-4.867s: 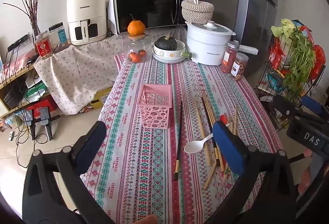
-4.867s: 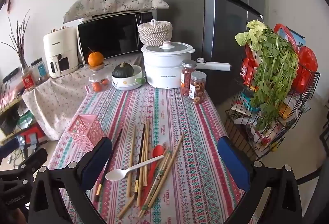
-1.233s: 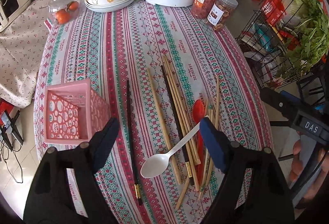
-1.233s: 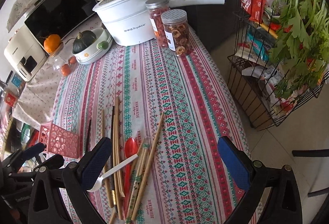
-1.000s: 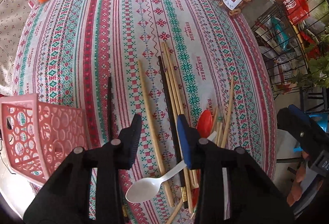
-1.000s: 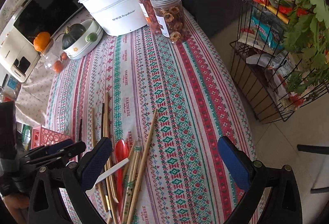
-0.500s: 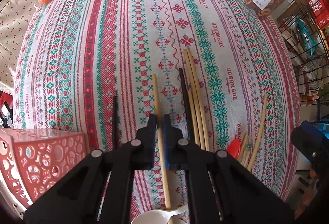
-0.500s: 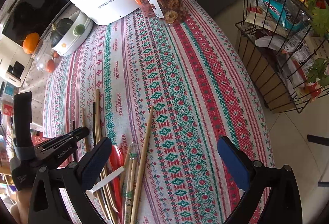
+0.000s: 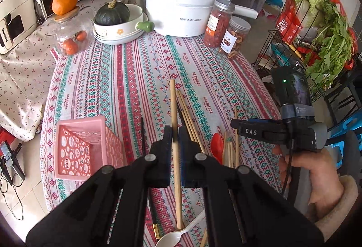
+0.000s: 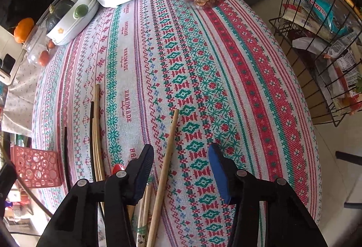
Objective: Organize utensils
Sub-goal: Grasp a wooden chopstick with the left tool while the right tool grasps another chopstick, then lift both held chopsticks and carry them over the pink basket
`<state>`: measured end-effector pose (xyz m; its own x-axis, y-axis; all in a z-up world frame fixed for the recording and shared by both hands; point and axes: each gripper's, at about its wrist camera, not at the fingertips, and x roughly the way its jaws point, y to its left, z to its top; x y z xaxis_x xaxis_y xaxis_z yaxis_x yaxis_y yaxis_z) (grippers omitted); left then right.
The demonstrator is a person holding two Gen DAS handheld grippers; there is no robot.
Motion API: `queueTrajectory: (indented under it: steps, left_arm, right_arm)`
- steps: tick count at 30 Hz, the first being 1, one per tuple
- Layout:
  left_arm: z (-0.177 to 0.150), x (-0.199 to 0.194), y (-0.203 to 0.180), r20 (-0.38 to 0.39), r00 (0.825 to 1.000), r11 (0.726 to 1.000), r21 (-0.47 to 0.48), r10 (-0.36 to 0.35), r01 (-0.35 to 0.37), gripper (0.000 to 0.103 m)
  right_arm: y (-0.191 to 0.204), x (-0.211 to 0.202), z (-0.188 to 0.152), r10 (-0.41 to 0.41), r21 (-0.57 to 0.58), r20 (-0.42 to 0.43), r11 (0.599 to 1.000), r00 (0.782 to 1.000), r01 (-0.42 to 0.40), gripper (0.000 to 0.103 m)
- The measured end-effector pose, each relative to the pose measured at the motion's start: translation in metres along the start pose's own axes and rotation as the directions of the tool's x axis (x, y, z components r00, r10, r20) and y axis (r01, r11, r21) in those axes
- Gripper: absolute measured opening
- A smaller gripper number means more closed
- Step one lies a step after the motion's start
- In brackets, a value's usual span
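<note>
- The pink perforated plastic basket point(image 9: 83, 147) stands on the bench just left of the left tool point(image 9: 176, 133).
- The left tool pinches a pale wooden chopstick point(image 9: 173, 106), its long axis pointing away.
- The right tool point(image 10: 181, 156) is spread, straddling another wooden chopstick point(image 10: 166, 156) lying lengthwise between its fingers.

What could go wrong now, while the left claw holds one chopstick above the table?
1. The left claw pinches the wooden chopstick on a narrow stretch; it may pivot or slip.
2. Its low end lies by the white spoon and may drag it.
3. The pink basket looks light; a long chopstick could tip it.
</note>
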<state>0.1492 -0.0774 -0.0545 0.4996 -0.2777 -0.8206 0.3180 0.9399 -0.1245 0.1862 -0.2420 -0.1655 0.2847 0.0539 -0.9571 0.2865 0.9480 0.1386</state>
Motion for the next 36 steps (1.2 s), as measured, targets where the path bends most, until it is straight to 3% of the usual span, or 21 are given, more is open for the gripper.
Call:
queueTrajectory:
  steps: [4, 6, 9, 11, 16, 25, 33, 36]
  left_arm:
    - [-0.013, -0.022, 0.01, 0.067, 0.997, 1.0, -0.008, -0.029, 0.029, 0.007]
    - [-0.021, -0.032, 0.016, 0.098, 0.995, 0.999, -0.009, -0.037, 0.038, 0.007]
    - [-0.036, -0.041, 0.026, 0.175, 0.983, 0.998, -0.027, -0.055, 0.061, 0.007]
    - [-0.042, -0.043, 0.032, 0.193, 0.979, 0.997, -0.042, -0.06, 0.07, 0.007]
    - [-0.048, -0.064, 0.043, 0.246, 0.966, 0.993, -0.059, -0.084, 0.101, 0.006]
    - [-0.048, -0.117, 0.055, 0.398, 0.913, 0.993, -0.034, -0.094, 0.117, 0.006]
    - [-0.041, -0.163, 0.079, 0.594, 0.805, 0.996, -0.059, -0.016, 0.063, 0.006]
    - [-0.037, -0.166, 0.092, 0.626, 0.78, 0.994, -0.091, 0.01, 0.06, 0.006]
  right_arm:
    - [0.018, 0.003, -0.005, -0.112, -0.07, 0.05, 0.991, 0.992, 0.115, 0.03]
    - [0.023, 0.003, -0.007, -0.098, -0.085, 0.063, 0.991, 0.993, 0.103, 0.011]
    - [0.028, 0.004, -0.006, -0.072, -0.112, 0.08, 0.99, 0.994, 0.08, 0.008]
    - [0.029, 0.001, -0.006, -0.013, -0.121, 0.08, 0.992, 0.997, 0.022, 0.006]
    - [0.025, -0.047, -0.017, 0.084, -0.114, 0.18, 0.991, 0.98, -0.064, 0.006]
    - [0.044, -0.151, -0.061, 0.191, -0.242, 0.418, 0.966, 0.888, -0.094, 0.006]
    - [0.065, -0.213, -0.073, 0.279, -0.317, 0.551, 0.942, 0.786, -0.112, 0.006]
    - [0.074, -0.235, -0.073, 0.313, -0.336, 0.592, 0.933, 0.743, -0.126, 0.006]
